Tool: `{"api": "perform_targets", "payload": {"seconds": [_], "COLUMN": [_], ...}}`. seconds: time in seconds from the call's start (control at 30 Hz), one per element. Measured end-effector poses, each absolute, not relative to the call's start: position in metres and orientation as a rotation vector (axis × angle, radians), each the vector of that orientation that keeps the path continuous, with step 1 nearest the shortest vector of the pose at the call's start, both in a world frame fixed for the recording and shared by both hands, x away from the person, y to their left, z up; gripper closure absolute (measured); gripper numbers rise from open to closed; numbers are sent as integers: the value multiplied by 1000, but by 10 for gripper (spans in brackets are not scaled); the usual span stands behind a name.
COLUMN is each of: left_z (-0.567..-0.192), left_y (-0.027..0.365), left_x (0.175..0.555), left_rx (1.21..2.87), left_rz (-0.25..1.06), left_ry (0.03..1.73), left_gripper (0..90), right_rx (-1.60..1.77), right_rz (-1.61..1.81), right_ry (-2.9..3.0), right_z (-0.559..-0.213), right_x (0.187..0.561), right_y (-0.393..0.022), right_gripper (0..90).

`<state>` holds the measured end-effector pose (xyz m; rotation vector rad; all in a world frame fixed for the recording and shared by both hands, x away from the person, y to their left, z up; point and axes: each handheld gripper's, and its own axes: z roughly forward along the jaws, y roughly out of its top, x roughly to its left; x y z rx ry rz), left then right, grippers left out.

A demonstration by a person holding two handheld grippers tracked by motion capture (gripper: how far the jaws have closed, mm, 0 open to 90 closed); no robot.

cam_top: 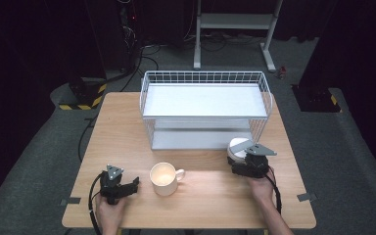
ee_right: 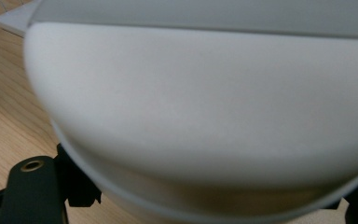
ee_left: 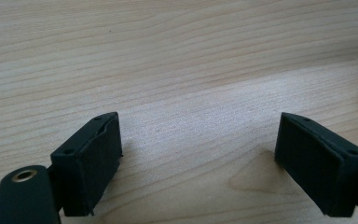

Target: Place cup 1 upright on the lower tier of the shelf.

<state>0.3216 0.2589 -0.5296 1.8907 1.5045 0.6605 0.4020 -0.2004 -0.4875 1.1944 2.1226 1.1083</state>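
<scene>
White bowl [ee_right: 200,116] sits between right claw [cam_top: 248,164] jaws, spread wide; pads probably touching, contact hidden.

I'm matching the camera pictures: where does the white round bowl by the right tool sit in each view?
High view: the white round bowl sits right of centre, in front of the white wire shelf rack, at the right tool.
Left gripper view: not in it.
Right gripper view: the bowl looms close across the frame.
Shared landmark: the light wooden table.
</scene>
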Motion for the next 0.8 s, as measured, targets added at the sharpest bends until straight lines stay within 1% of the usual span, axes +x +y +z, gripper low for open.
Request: {"api": "perform_targets", "payload": {"seconds": [0.53,0.8], "left_z": [-530,-530], "left_y": [259,259], "left_x": [322,322], "left_rx": [1889,1889], "left_rz": [660,660], "left_ry": [1508,1508], "left_gripper": [151,152], "right_rx": [1243,1273], "right_rz": [1123,1092], "right_ry": [2094,2099], "right_z": [-471,-476], "right_x": [431,447], "right_y": [-197,-191], "right_gripper": [185,185]}}
